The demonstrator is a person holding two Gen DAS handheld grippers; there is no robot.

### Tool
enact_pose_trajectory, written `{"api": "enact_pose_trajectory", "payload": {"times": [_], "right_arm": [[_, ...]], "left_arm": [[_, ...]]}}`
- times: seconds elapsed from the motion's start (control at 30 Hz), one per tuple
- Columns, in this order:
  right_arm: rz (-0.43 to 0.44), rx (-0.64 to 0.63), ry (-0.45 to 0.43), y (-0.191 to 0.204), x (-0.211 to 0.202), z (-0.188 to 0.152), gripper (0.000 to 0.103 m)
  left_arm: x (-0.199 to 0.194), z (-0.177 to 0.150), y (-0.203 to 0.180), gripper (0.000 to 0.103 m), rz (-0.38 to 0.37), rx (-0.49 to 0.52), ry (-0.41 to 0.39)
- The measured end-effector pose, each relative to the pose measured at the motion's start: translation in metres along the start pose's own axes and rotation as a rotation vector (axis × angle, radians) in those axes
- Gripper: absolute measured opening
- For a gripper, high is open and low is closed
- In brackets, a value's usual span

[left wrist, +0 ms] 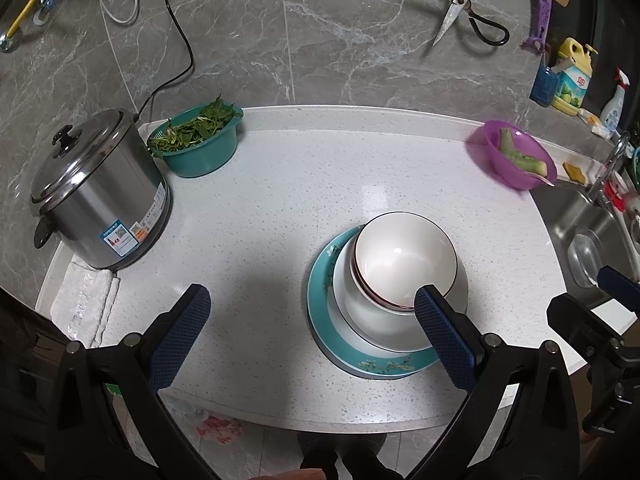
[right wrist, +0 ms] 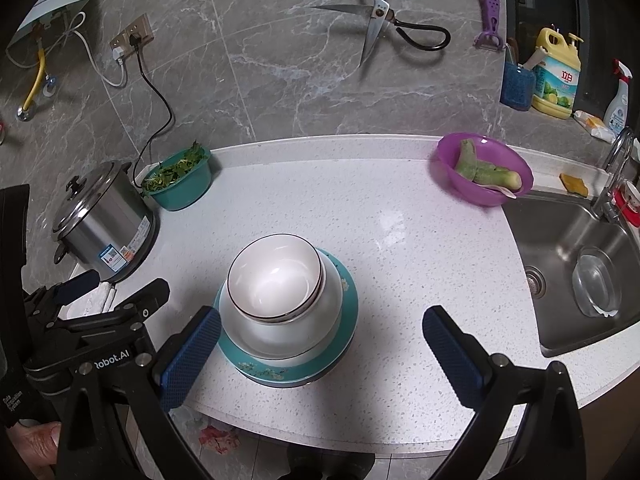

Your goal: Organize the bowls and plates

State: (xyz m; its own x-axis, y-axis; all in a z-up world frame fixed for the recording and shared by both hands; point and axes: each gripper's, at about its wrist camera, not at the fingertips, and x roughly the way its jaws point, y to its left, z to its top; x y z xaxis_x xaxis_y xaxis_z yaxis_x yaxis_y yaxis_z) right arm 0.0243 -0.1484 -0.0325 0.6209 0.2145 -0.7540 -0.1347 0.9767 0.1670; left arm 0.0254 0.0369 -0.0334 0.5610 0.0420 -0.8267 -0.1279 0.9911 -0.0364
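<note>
Both tools hang wide and empty over a finished-looking stack of dishes near the front of the worktop.

The stack sits on the white worktop (right wrist: 400,232): a teal plate (right wrist: 344,340) at the bottom, a white plate (right wrist: 260,340) on it, then a white bowl (right wrist: 276,280) with a second rimmed bowl nested under it. The left tool (left wrist: 312,320) and the right tool (right wrist: 320,344) are both spread wide and hold nothing. The bowls seem to lean a little toward the rice cooker (right wrist: 104,224). I think a good finish is to center them gently, pushing low at the bowl wall, not the rim, so that nothing slides off.
</note>
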Motion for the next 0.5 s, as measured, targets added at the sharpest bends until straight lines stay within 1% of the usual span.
{"api": "enact_pose_trajectory", "payload": {"times": [0.5], "right_arm": [[0.011, -0.014, 0.007, -0.0003, 0.0037, 0.0049, 0.103]], "left_arm": [[0.0005, 0.0009, 0.0014, 0.103, 0.003, -0.007, 0.003]]}}
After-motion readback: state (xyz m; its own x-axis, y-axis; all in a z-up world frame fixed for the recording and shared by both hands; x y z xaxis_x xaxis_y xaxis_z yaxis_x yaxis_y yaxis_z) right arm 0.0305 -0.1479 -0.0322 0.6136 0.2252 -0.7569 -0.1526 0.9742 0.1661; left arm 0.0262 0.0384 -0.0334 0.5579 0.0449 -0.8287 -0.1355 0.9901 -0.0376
